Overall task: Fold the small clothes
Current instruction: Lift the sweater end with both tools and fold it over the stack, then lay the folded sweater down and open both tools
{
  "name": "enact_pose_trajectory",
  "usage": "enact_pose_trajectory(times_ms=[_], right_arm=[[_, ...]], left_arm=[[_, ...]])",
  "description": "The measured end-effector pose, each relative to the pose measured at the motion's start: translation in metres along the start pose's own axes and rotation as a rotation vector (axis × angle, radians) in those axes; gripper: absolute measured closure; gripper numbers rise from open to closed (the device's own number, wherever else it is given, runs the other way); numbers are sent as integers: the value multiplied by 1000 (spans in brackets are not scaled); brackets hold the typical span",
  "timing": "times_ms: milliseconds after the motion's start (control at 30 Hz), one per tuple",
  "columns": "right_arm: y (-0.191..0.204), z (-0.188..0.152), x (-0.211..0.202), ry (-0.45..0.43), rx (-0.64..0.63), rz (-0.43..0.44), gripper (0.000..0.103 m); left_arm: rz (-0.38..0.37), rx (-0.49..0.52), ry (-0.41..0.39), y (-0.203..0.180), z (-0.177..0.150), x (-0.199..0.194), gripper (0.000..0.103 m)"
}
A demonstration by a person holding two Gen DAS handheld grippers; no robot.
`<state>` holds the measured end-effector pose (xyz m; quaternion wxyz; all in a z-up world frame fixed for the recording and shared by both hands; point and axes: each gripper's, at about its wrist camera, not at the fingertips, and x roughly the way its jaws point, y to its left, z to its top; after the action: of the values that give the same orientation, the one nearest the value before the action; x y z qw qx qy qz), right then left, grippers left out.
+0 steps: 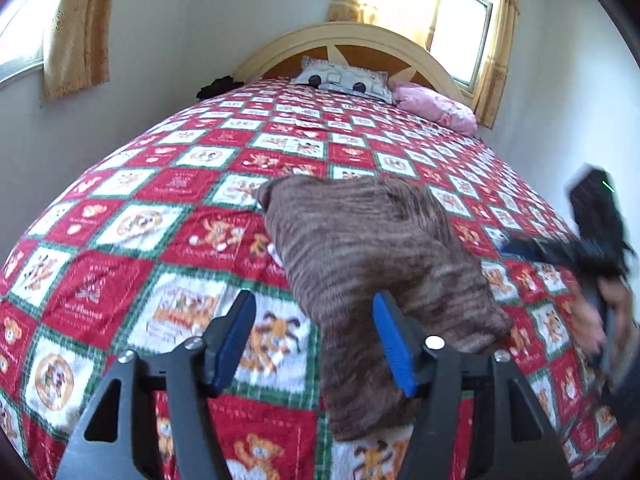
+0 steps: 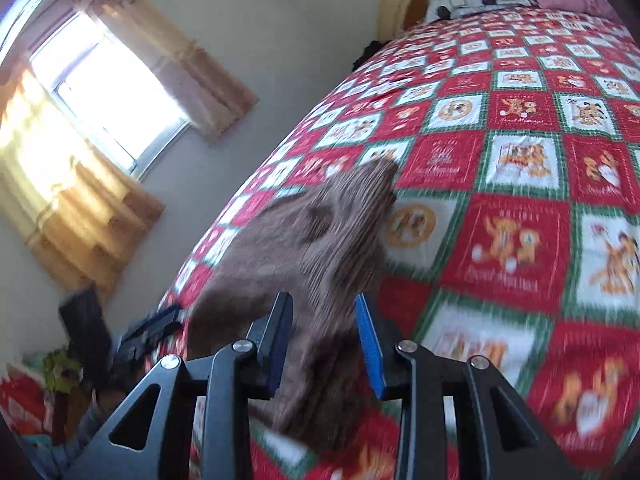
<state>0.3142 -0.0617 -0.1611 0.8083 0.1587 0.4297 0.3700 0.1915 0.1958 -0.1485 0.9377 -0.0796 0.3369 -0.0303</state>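
1. Fingers [image 1: 390,344] of the left gripper [image 1: 314,340] stood well apart, blue pads clear of the cloth; only the brown knitted garment's [image 1: 372,256] lower strip lay between them, unpressed.
2. Right gripper [image 2: 322,344] fingers [image 2: 370,346] stood narrower, the garment [image 2: 316,240] between them; motion blur prevented telling whether the pads pressed it.
3. Garment lay folded on the red, white and green checked bedspread [image 1: 176,184], near the bed's foot.
4. A grey pillow [image 1: 344,78] and a pink pillow [image 1: 436,108] rested against the arched headboard [image 1: 360,38].
5. Curtained windows [image 2: 108,92] lit the room.
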Motion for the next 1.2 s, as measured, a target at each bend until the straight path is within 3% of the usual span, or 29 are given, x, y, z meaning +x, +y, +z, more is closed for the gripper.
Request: enact_pose_trajectory(times_ms=[100, 233, 300, 433, 533, 667, 833, 933, 1033, 1133, 1200], right_arm=[[19, -34, 2, 77, -32, 39, 69], [26, -67, 15, 139, -58, -2, 69], [24, -73, 20, 146, -51, -32, 95], [33, -71, 6, 128, -76, -8, 96], [35, -64, -5, 127, -87, -41, 97], [11, -69, 10, 190, -38, -79, 96], [9, -66, 3, 161, -15, -70, 93], [31, -57, -15, 45, -111, -167, 93], [57, -46, -25, -40, -201, -167, 93], [77, -41, -7, -17, -272, -188, 93], [76, -45, 10, 55, -273, -152, 92]], left_arm=[[51, -4, 4, 1, 9, 20, 38], [49, -45, 15, 6, 11, 35, 37], [47, -43, 21, 4, 6, 36, 36], [48, -1, 38, -4, -5, 31, 36], [87, 35, 47, -7, -11, 35, 27], [74, 24, 66, -6, -16, 43, 27], [86, 51, 73, -13, -20, 41, 26], [88, 52, 77, -14, -22, 41, 25], [90, 51, 80, -15, -23, 41, 25], [87, 47, 87, -14, -24, 41, 25], [88, 44, 92, -15, -26, 41, 25]])
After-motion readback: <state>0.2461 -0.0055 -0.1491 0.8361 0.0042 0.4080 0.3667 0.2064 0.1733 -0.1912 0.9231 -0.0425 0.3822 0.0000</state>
